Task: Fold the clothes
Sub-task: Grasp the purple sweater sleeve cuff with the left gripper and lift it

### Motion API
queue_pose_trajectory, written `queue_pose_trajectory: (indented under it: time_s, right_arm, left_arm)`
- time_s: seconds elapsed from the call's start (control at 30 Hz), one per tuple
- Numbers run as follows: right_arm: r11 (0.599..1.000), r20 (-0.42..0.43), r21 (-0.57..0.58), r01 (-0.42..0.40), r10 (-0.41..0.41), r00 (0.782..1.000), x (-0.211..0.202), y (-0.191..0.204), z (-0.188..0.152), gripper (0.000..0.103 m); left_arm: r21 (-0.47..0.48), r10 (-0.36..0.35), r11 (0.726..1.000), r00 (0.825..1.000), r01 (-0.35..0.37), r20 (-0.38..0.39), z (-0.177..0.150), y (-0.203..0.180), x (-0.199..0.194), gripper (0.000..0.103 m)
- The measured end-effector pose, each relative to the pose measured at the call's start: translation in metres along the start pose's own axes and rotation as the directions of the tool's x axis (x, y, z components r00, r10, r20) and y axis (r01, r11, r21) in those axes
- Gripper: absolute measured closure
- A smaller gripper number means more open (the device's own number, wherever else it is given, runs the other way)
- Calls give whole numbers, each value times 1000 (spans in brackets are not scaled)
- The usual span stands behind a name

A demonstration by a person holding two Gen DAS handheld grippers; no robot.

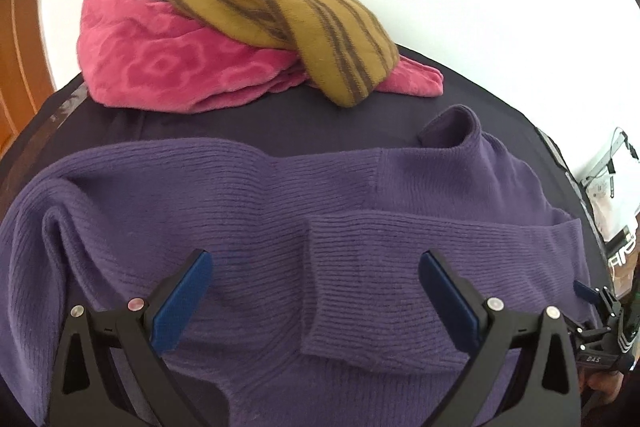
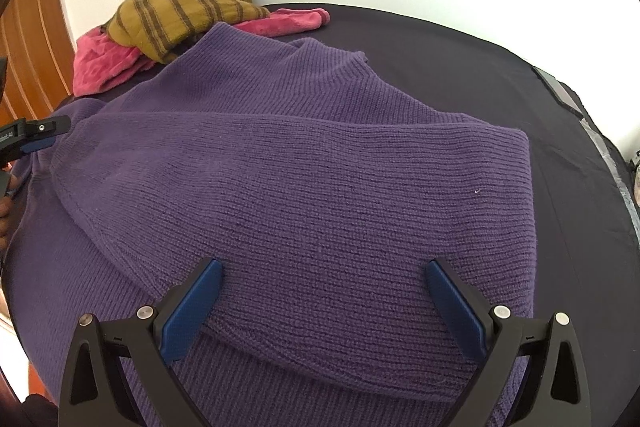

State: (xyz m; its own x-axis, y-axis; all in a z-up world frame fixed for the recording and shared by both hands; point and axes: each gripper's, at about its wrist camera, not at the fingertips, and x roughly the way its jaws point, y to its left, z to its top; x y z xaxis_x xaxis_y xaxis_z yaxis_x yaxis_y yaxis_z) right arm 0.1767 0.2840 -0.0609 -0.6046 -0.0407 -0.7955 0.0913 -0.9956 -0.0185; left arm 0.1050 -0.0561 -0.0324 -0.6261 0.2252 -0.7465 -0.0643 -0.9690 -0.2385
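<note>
A purple ribbed knit sweater lies spread on a dark cloth-covered table, its collar at the far right and one sleeve cuff folded across the body. My left gripper is open and empty just above that cuff. In the right wrist view the sweater has a sleeve folded over its body. My right gripper is open and empty above the folded part. The left gripper shows at the left edge of the right wrist view. The right gripper shows at the right edge of the left wrist view.
A pink patterned garment with a mustard striped garment on top is piled at the table's far left; the pile also shows in the right wrist view. A white wall stands behind. An orange wooden door is at the left.
</note>
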Motion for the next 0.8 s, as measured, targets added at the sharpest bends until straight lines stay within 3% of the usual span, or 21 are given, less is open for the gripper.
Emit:
queue_pose_trajectory:
  time_s: [0.17,0.33,0.47,0.57,0.67,0.8]
  right_arm:
    - [1000,2,2,2,-2,1000,0,0,0,0]
    - [1000,3,3,3,-3,1000,0,0,0,0]
    - [1000,3,1,2,-2,1000,0,-2,0,0]
    - [1000,3,1,3,-3,1000,0,-1,0,0]
    - [1000,3,0,3,-3,1000,0,-2,0,0]
    - [1000,4,-1,5,-5,1000,0,-2,0,0]
  left_arm:
    - [-65,-2,998,1000,4,26,-8,29,-21,0]
    - [-198,-5,980,998,18,65,-24,76,-51,0]
    - [-268,86,962,990,-53,115,-44,115,-89,0]
    - [-311,189,941,972,-137,143,-62,145,-117,0]
    - [-369,297,902,943,-225,151,-80,180,-137,0]
    - [-380,374,879,912,-289,170,-95,208,-141,0]
